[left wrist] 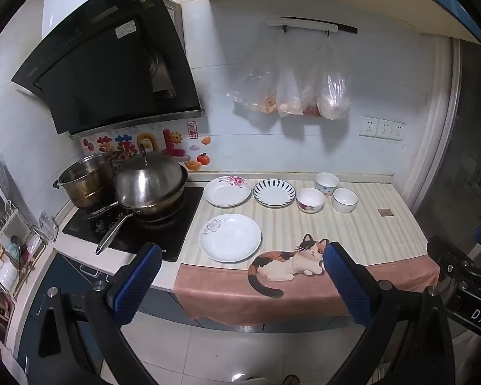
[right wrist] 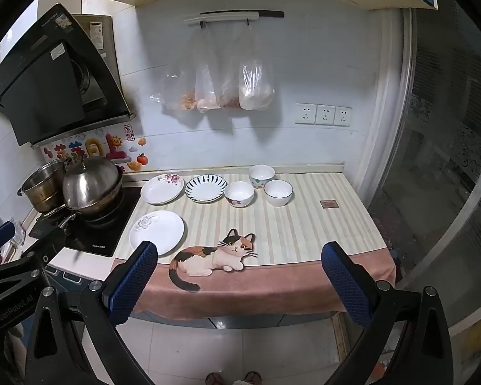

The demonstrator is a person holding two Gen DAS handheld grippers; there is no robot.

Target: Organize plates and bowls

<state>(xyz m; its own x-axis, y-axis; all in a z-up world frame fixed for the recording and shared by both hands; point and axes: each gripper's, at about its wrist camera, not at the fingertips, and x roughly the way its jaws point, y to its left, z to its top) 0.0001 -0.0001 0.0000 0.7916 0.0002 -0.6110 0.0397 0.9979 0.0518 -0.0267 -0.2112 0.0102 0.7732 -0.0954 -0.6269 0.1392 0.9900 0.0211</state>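
Three plates lie on the striped cat cloth (left wrist: pixel 352 234): a white plate with a grey flower (left wrist: pixel 230 237) (right wrist: pixel 157 231) at the front left, a pink-flowered plate (left wrist: pixel 227 191) (right wrist: pixel 162 188) behind it, and a blue-striped plate (left wrist: pixel 274 192) (right wrist: pixel 206 188) to its right. Three bowls stand further right: a flowered bowl (left wrist: pixel 310 199) (right wrist: pixel 239 193), a white bowl at the back (left wrist: pixel 327 183) (right wrist: pixel 261 175) and a dark-rimmed white bowl (left wrist: pixel 345 200) (right wrist: pixel 278 192). My left gripper (left wrist: pixel 240 256) and right gripper (right wrist: pixel 240 255) hover open, short of the counter's front edge, holding nothing.
A stove (left wrist: pixel 134 227) with a lidded wok (left wrist: pixel 150 186) and a steel pot (left wrist: pixel 86 179) sits left of the cloth. Plastic bags (left wrist: pixel 291 93) hang on the wall. A dish rack (left wrist: pixel 6 240) stands at far left. A window (right wrist: pixel 445 160) bounds the right side.
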